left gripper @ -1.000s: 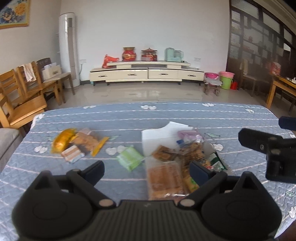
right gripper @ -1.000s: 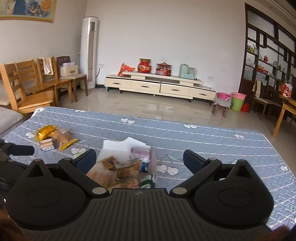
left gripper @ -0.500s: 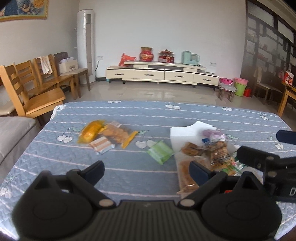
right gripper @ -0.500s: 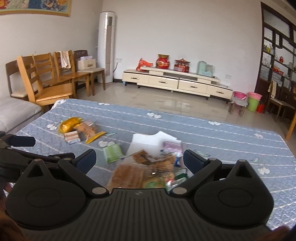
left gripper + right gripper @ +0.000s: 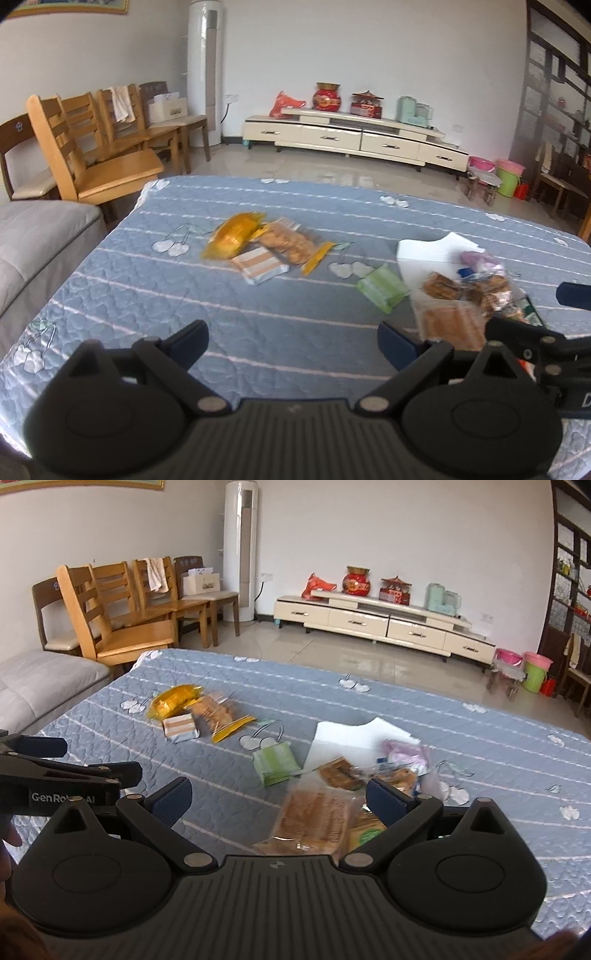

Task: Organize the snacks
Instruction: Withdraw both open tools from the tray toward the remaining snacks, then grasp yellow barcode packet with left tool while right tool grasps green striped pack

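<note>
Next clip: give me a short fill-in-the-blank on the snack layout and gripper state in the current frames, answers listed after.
1. The left gripper and the right gripper are both ____.
2. The single packet lying alone between the two snack groups is ____ in colour.
3. The pile of snacks nearest the right gripper rests partly on a ____ sheet.
4. The gold wrapped snack lies on the ____ quilted cloth.

Answers: open; green; white; blue
</note>
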Tool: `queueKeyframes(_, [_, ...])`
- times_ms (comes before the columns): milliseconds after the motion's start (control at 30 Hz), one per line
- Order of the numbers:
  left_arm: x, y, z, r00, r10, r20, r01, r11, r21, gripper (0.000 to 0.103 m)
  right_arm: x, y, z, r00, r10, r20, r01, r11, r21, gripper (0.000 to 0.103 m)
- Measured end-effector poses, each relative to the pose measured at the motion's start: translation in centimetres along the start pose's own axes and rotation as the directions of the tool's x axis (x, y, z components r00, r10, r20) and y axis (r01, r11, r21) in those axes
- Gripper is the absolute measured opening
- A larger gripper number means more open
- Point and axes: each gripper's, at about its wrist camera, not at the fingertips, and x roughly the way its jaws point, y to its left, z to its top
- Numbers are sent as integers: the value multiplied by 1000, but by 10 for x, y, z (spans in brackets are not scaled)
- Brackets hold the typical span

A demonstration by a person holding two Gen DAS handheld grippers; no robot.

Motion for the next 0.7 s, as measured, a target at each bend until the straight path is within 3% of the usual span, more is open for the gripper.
queueKeyframes(333, [52,42,27,997,76,-3,-76,997,-19,99,18,7,-1,999,29,-21,-29,1000,-7,103])
queueKeyframes(433, [84,57,47,996,84,-4,-84,996,-20,99,23,6,0,999,34,-21,-34,999,-3,103])
queueKeyframes(700, [186,79,91,985,138,-108,-131,989,69,99,34,2,2,999,23,-26,-23,1000,-15,103])
